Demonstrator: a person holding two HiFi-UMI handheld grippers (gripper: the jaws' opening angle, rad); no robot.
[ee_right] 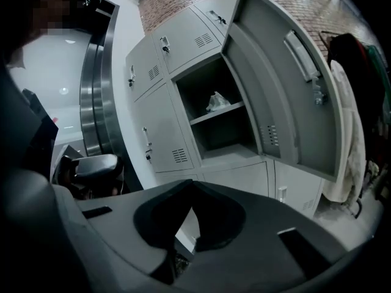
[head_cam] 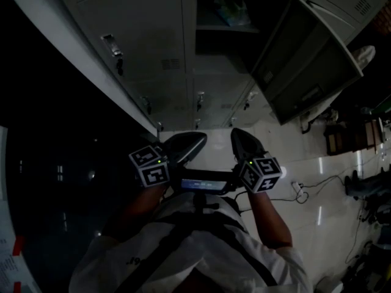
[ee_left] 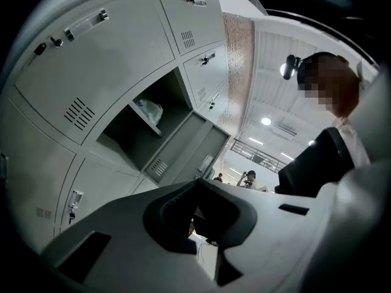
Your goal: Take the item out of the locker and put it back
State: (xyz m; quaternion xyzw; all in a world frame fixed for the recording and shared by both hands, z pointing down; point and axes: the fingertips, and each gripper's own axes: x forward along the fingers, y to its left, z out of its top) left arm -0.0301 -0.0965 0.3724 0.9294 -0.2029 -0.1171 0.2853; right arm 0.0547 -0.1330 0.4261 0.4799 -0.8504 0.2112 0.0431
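Note:
The item, a crumpled pale plastic bag (head_cam: 232,11), lies on the upper shelf of the open grey locker (ee_right: 214,124); it also shows in the left gripper view as the bag (ee_left: 148,110) and in the right gripper view as the bag (ee_right: 217,101). The locker door (head_cam: 305,60) stands swung out to the right. My left gripper (head_cam: 194,140) and right gripper (head_cam: 239,137) are held low, close to my chest and well short of the locker. Both are shut and hold nothing: left gripper (ee_left: 195,183), right gripper (ee_right: 189,185).
Closed grey lockers (head_cam: 146,35) surround the open one. The glossy white floor carries cables and a power strip (head_cam: 297,188). Dark furniture (head_cam: 342,136) stands at the right. A pale coat (ee_right: 354,163) hangs beside the door. A person (ee_left: 249,177) stands far off.

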